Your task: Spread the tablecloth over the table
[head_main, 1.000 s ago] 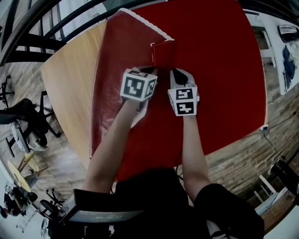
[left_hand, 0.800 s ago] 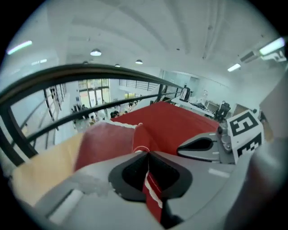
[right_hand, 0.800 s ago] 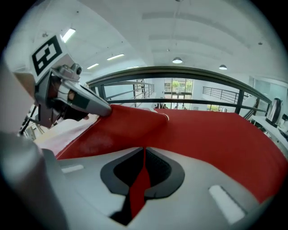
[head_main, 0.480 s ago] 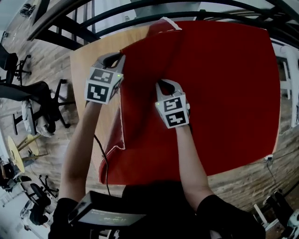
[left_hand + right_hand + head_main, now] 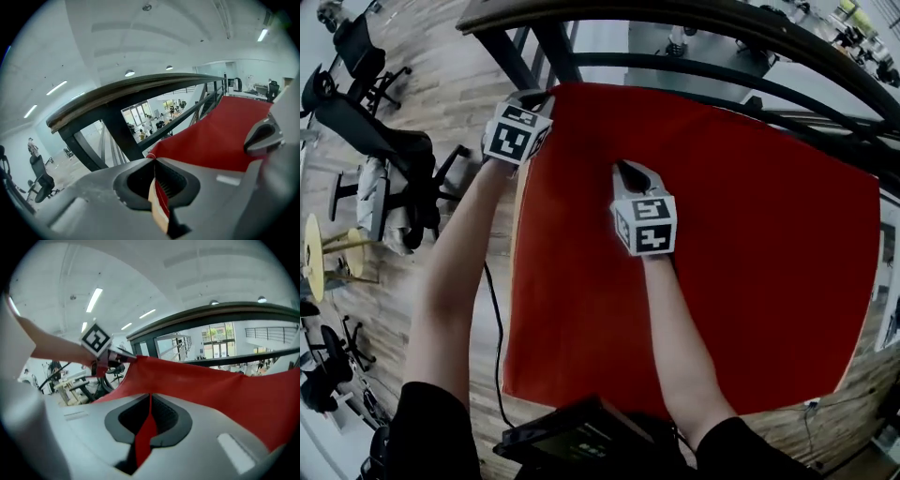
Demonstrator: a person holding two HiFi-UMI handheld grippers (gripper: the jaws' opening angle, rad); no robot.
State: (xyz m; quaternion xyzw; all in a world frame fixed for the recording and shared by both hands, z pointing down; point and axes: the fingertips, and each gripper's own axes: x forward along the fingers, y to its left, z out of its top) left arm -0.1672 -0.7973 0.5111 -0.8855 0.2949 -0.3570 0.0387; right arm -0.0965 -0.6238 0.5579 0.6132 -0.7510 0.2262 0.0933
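So the red tablecloth (image 5: 722, 262) is lying pretty much flat over the table, covering it almost completely. There's just a thin pale strip (image 5: 518, 202) down its left edge, and it's hard to say if that's bare table or the cloth's underside. In the head view the cloth looks close to square, maybe a bit longer side to side, though the lens bends everything. It sits skewed: the far edge slants down toward the right, and the far left corner points up at the dark railing (image 5: 703, 67).

The left gripper (image 5: 536, 96) is right at that far left corner, jaws clamped on the hem. Its own view shows the red edge with a pale backing squeezed between them. The right gripper (image 5: 624, 169) is further in on the cloth, toward the far left part. Its jaws are pinched tight on a little raised fold of red fabric.

Office chairs (image 5: 384, 150) stand on the wooden floor (image 5: 450, 84) off to the left. A black cable (image 5: 494, 328) hangs just beside the cloth's left edge.
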